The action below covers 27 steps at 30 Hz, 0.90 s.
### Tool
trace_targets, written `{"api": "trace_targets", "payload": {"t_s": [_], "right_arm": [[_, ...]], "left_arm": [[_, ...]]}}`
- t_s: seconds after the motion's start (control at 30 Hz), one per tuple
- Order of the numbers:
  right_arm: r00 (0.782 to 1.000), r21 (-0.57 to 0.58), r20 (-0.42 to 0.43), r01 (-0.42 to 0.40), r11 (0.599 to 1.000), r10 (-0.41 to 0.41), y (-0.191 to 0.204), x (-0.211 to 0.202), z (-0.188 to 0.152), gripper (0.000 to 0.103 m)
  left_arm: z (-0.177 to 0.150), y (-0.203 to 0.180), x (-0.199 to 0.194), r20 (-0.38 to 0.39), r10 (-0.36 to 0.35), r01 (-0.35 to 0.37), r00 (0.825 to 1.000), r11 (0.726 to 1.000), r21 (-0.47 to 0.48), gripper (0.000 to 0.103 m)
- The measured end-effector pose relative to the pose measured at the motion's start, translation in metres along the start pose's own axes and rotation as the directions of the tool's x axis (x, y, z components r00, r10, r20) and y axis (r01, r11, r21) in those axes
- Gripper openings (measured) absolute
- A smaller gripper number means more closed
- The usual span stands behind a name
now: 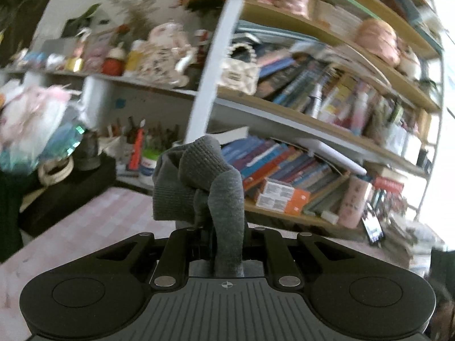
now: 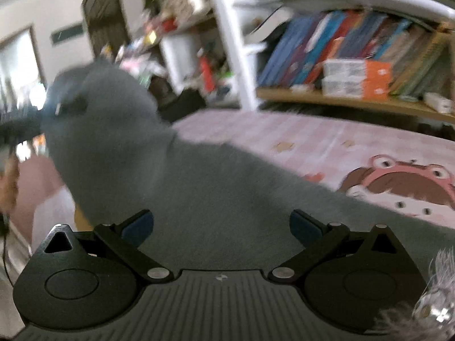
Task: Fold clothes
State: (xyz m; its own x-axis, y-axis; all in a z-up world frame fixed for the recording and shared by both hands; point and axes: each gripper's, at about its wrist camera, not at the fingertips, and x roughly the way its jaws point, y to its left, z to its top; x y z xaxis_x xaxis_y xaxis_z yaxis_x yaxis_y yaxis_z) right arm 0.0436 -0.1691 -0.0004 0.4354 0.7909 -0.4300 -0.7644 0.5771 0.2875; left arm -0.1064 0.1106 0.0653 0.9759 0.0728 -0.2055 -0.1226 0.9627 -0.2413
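The grey knit garment [image 1: 199,176] is bunched up and pinched in the left claw [image 1: 224,227], whose fingers are pressed together on a strip of the fabric that runs down between them while a ribbed fold bulges above the tips, lifted off the surface below. In the right wrist view the same grey garment [image 2: 176,176] stretches from a raised point at the upper left, where a dark, blurred shape that may be the other claw meets it, down and across the foreground, draping in front of the right claw [image 2: 221,224]. That claw's blue-padded fingers [image 2: 139,224] stand wide apart with the cloth lying in the gap between them; the pads do not press on it. Under the garment lies a pink checked cover [image 2: 312,139] printed with a pink and brown cartoon figure [image 2: 403,182]. Behind stands a wooden bookshelf [image 1: 312,119] with white posts, packed with leaning books [image 1: 284,164], orange and white boxes [image 2: 358,76] and soft toys, with a cluttered side shelf of bottles and trinkets [image 1: 119,59] to its left.
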Motion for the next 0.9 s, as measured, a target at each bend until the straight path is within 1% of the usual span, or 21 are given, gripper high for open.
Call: {"api": "trace_targets", "payload": {"t_s": [0.13,0.27,0.33,0.4,0.43,0.47,0.5,0.53,0.57,0.63,0.7,0.73,0.77,0.8,0.87,0.9], "right_arm": [[0.997,0.112,0.066,0.024,0.993,-0.031,-0.027,-0.021,0.007,0.103],[0.993,0.194,0.112,0.011,0.981,-0.034,-0.044,-0.035,0.012,0.103],[0.991,0.226,0.132,-0.005,0.974,-0.025,-0.049,-0.039,0.014,0.103],[0.988,0.255,0.151,-0.024,0.967,-0.016,-0.053,-0.044,0.014,0.103],[0.988,0.274,0.157,-0.041,0.961,-0.002,-0.056,-0.045,0.015,0.103],[0.987,0.292,0.157,-0.061,0.954,0.015,-0.058,-0.045,0.014,0.103],[0.987,0.31,0.155,-0.08,0.947,0.032,-0.06,-0.045,0.014,0.103],[0.987,0.328,0.154,-0.099,0.94,0.05,-0.062,-0.045,0.014,0.103],[0.987,0.341,0.151,-0.113,0.933,0.064,-0.063,-0.044,0.013,0.103],[0.987,0.357,0.14,-0.13,0.925,0.084,-0.063,-0.041,0.013,0.103],[0.988,0.355,0.128,-0.13,0.926,0.089,-0.061,-0.039,0.012,0.103],[0.988,0.354,0.122,-0.129,0.926,0.091,-0.06,-0.038,0.011,0.103],[0.989,0.355,0.115,-0.132,0.926,0.097,-0.059,-0.036,0.01,0.103],[0.989,0.358,0.106,-0.135,0.924,0.104,-0.058,-0.034,0.009,0.103],[0.989,0.368,0.087,-0.145,0.918,0.121,-0.056,-0.029,0.006,0.103],[0.988,0.366,0.081,-0.15,0.918,0.129,-0.054,-0.027,0.005,0.103]], "left_arm": [[-0.002,-0.023,0.002,-0.016,-0.025,0.026,1.0,0.996,0.08,0.013],[-0.01,-0.05,0.006,-0.048,-0.045,0.053,0.998,0.982,0.18,0.013],[-0.019,-0.065,0.011,-0.088,-0.059,0.078,0.994,0.97,0.23,0.014],[-0.031,-0.08,0.017,-0.142,-0.074,0.109,0.987,0.959,0.262,0.02],[-0.038,-0.085,0.021,-0.183,-0.091,0.138,0.979,0.955,0.264,0.023],[-0.045,-0.091,0.025,-0.224,-0.109,0.168,0.969,0.95,0.265,0.033],[-0.054,-0.096,0.029,-0.271,-0.132,0.203,0.954,0.945,0.257,0.044],[-0.062,-0.101,0.033,-0.318,-0.152,0.237,0.936,0.939,0.249,0.045],[-0.072,-0.107,0.037,-0.37,-0.155,0.261,0.916,0.931,0.255,0.045],[-0.085,-0.117,0.037,-0.412,-0.14,0.277,0.9,0.914,0.296,0.048],[-0.08,-0.116,0.028,-0.395,-0.182,0.311,0.9,0.904,0.293,0.058],[-0.077,-0.116,0.023,-0.386,-0.203,0.328,0.9,0.899,0.292,0.06],[-0.074,-0.115,0.018,-0.377,-0.225,0.345,0.898,0.893,0.289,0.062],[-0.067,-0.112,0.012,-0.36,-0.262,0.368,0.895,0.891,0.265,0.062],[-0.052,-0.103,0.001,-0.304,-0.311,0.388,0.9,0.89,0.239,0.062],[-0.047,-0.099,-0.002,-0.279,-0.312,0.379,0.908,0.896,0.23,0.062]]}}
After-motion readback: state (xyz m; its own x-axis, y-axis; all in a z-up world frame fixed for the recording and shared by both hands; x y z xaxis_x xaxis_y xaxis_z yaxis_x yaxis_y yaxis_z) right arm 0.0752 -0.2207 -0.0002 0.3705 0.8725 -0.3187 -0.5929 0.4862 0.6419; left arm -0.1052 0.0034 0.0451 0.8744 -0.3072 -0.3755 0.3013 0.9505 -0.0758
